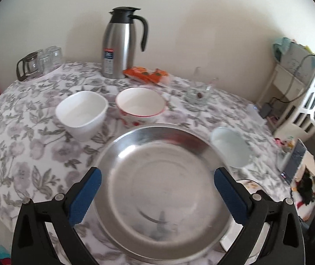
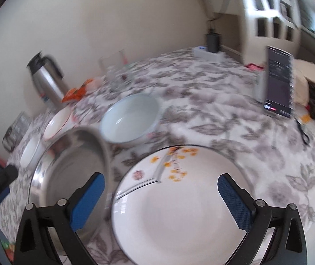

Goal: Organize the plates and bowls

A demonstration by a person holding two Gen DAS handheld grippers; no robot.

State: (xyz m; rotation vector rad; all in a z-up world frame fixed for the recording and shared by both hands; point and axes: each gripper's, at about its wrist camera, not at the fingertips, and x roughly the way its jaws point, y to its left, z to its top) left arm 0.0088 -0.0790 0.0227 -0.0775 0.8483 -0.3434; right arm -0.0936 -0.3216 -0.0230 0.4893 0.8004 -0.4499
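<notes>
Floral cloth is covering the table [image 1: 25, 154], bearing a steel plate [image 1: 157, 190] beside a flowered white plate [image 2: 179, 209]. Behind them are sitting three bowls: square white [image 1: 81, 112], red-rimmed [image 1: 139, 106], pale blue [image 2: 129, 119]. Left gripper [image 1: 157, 194] and right gripper [image 2: 160, 198] are hovering spread wide, pinching nothing.

Beyond steel plate [image 1: 157, 190]: three bowls crowd its far rim.
Left of steel plate: bare tablecloth [image 1: 25, 145].

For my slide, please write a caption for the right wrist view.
Open right claw above flowered plate, beside steel plate.
</notes>
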